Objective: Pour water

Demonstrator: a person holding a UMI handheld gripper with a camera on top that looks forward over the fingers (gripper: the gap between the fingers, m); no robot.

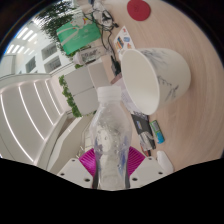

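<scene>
1. Gripper view: the gripper (110,160) is grasping a clear plastic bottle (110,135), and its 2 fingers are pressing on the bottle's sides, with the pink pads showing at either side of the lower body.
2. The left pad (88,160) is lying against the bottle's left flank, and the right pad (133,157) is lying against its right flank; no gap is showing at either side.
3. The bottle is pointing forward and upward from between the fingers, its neck end reaching toward a white cup (150,75).
4. The white cup is lying tilted just beyond the bottle, its round opening facing back toward the fingers, and the bottle's far end is sitting at or just below the cup's lower rim; whether they are touching cannot be told.
5. The cup and the things around it are resting on a light wooden surface (185,35).
6. A red round disc (138,9) is lying on the surface well beyond the cup.
7. A green box-like object (72,35) is sitting to the left, beyond the bottle, near a tangle of pale items.
8. A small dark packet (150,130) is lying on the surface just right of the bottle.
</scene>
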